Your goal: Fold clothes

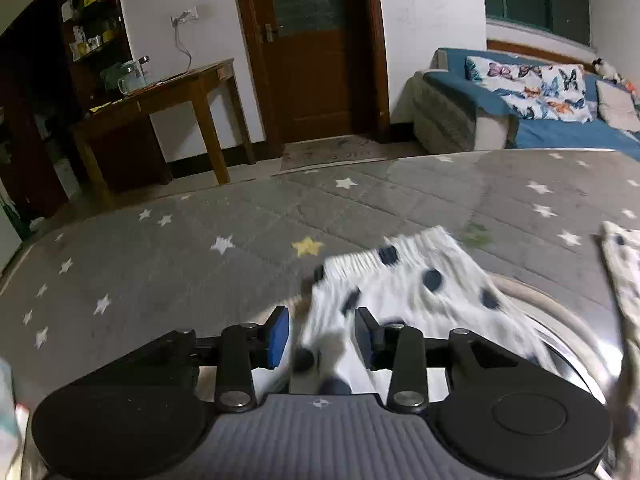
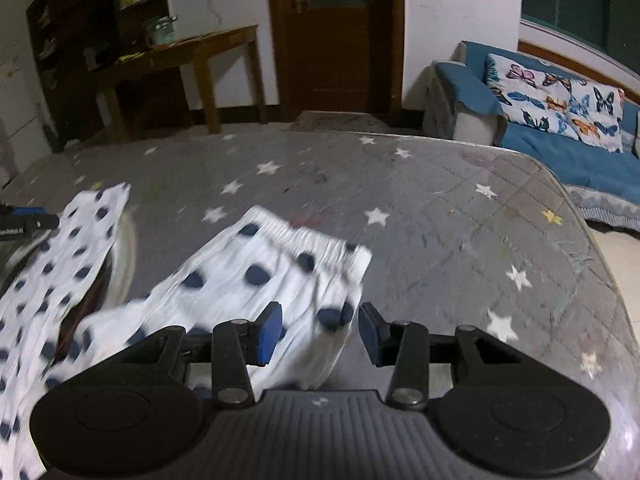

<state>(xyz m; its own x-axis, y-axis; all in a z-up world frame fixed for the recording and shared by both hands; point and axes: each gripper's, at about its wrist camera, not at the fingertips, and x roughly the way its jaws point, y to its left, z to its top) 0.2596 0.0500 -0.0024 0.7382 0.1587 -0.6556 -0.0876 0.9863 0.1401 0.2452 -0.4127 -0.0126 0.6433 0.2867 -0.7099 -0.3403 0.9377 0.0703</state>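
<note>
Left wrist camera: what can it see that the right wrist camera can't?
Only the left wrist view shows the left gripper, open around the cloth, and a dark-and-white thing on the sofa back, too small to identify. Only the right wrist view shows the right gripper, also open. Both show the polka-dot garment, star-patterned mat, wooden table, door and butterfly pillow.

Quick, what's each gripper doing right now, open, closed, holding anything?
Left gripper: open, polka-dot garment lies between its fingers, not clamped.
Right gripper: open, the garment's edge lies in the gap, not clamped.
</note>
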